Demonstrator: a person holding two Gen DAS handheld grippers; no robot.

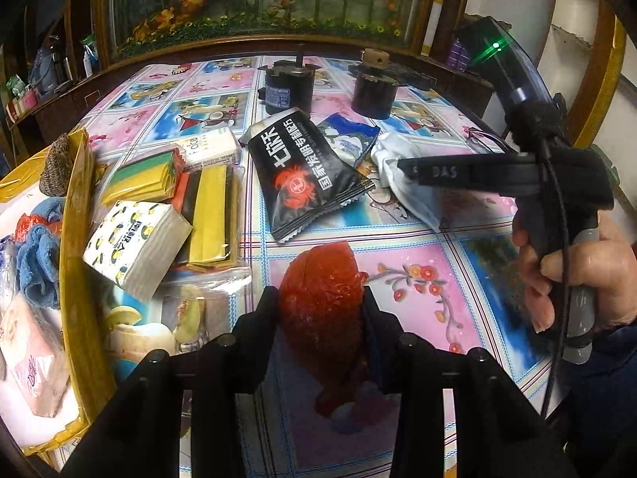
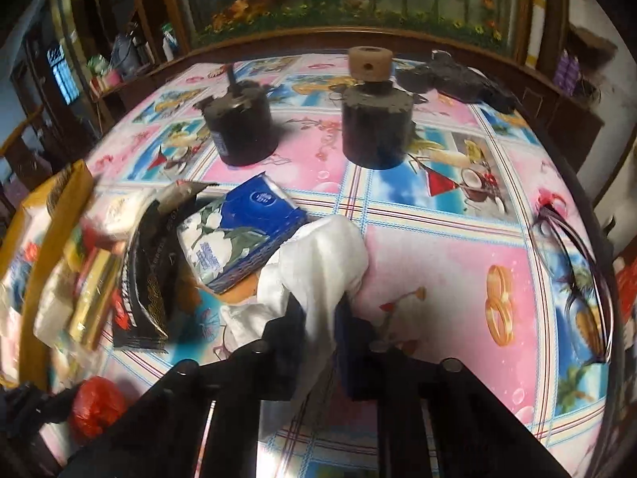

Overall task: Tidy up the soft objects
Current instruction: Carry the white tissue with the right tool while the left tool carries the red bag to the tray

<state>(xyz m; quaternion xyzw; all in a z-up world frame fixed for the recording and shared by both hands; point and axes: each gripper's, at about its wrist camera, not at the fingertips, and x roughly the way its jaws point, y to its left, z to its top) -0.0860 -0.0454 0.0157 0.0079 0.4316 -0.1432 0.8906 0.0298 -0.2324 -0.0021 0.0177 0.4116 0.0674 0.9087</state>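
My left gripper (image 1: 321, 298) is shut on a crumpled red plastic bag (image 1: 318, 286), held just above the patterned tablecloth; the bag also shows at the lower left of the right wrist view (image 2: 95, 406). My right gripper (image 2: 318, 310) is shut on a white cloth (image 2: 322, 255) that bunches up beyond the fingertips; the cloth and the right gripper's side also show in the left wrist view (image 1: 402, 175). A yellow-rimmed tray (image 1: 73, 239) at the left holds a blue towel (image 1: 38, 255) and tissue packs.
A black snack packet (image 1: 306, 171), a blue tissue pack (image 2: 243, 231), a lemon-print tissue pack (image 1: 135, 247) and yellow-green sponges (image 1: 143, 175) lie mid-table. Two dark cylindrical motors (image 2: 243, 127) (image 2: 376, 119) stand at the back. Spectacles (image 2: 573, 263) lie near the right edge.
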